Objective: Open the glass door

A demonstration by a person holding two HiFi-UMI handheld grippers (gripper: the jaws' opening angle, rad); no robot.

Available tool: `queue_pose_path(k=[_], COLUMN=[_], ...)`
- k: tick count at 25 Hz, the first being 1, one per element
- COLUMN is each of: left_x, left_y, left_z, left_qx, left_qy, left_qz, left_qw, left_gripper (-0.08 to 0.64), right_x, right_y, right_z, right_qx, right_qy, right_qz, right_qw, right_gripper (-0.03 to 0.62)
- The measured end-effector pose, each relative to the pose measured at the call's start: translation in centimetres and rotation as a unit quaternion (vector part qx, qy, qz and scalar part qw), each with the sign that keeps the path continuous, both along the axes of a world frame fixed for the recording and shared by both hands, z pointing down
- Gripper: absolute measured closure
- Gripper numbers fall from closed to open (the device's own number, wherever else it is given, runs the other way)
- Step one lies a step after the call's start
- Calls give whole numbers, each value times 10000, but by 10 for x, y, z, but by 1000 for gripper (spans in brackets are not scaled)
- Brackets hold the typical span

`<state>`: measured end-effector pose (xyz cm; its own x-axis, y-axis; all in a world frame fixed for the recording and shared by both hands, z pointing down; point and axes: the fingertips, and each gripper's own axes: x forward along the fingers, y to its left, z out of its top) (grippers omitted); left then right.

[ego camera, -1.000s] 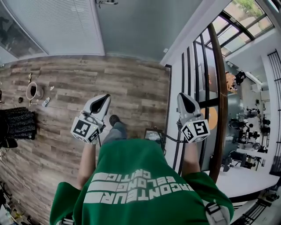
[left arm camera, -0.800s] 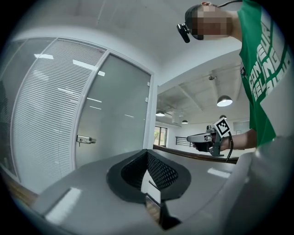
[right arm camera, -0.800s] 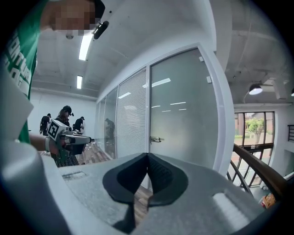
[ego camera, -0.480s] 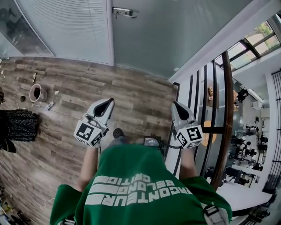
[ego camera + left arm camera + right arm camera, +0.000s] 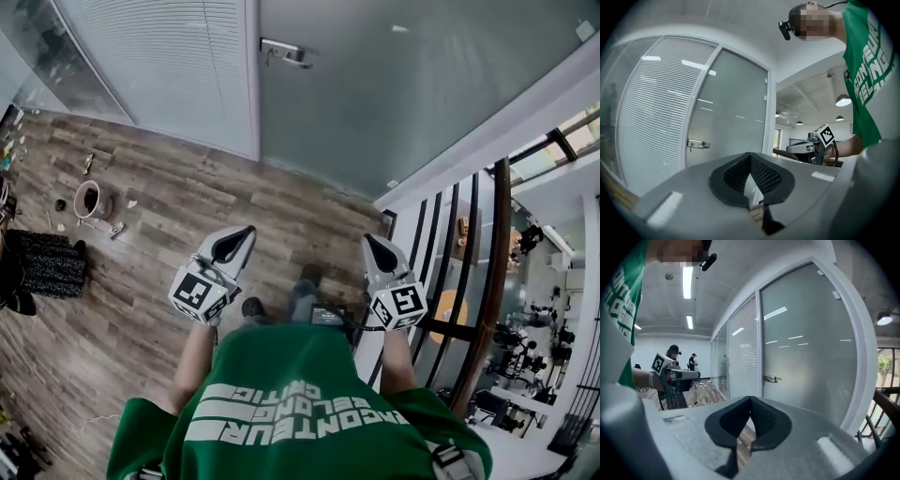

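- Presently, left gripper [image 5: 242, 234] and right gripper [image 5: 372, 244]: jaws pressed together, nothing between them, both short of the glass door [image 5: 403, 94].
- Door handle [image 5: 281, 50] untouched; door closed.

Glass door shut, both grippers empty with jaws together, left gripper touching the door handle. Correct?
No: the left gripper is not touching the door handle; the head view shows it well short of the glass door. The rest holds.

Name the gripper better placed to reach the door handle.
Probably right: the handle sits almost straight ahead of the right gripper, but off to the left of the left gripper. Both are shut.
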<state>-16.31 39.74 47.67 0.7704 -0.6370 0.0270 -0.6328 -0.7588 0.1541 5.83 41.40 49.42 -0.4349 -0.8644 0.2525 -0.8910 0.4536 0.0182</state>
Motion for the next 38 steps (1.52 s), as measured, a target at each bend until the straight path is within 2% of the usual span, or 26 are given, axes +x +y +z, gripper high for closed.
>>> queue_pose_path(k=[3,9,16,19,25,29,35,38], left_x=[16,58,88,95,93,79,65,61], left_y=[-27,-73,-102,-113,-126,-145,-198,-229], left_z=[0,-6,-9,-7,0,2,13,8], left_qx=[-71,-44,-88,62,-108,-69,-103,19], left_qy=[-57,-171,-311,-310,-296,-172,17,156], left_qz=[-248,-461,-835,-965,-1262,-1438,-1427,-1383], left_qw=[9997,9988,9960,9948,9915,9894,9897,9903], left_gripper=[545,545,545,545,545,545,545,545], right_x=[12,39,68,75,61,44,21,16], right_y=[-38,-101,-144,-164,-197,-223,-268,-298], right_z=[4,5,14,15,17,17,18,14], right_qx=[-1,39,-90,-94,-150,-149,-61,-82], right_qy=[30,108,24,39,52,176,628,705], right_qz=[-293,-750,-1096,-1259,-1644,-1795,-1878,-1815], right_qw=[9996,9971,9939,9920,9863,9835,9802,9808], right_gripper=[598,598,598,598,598,598,598,598])
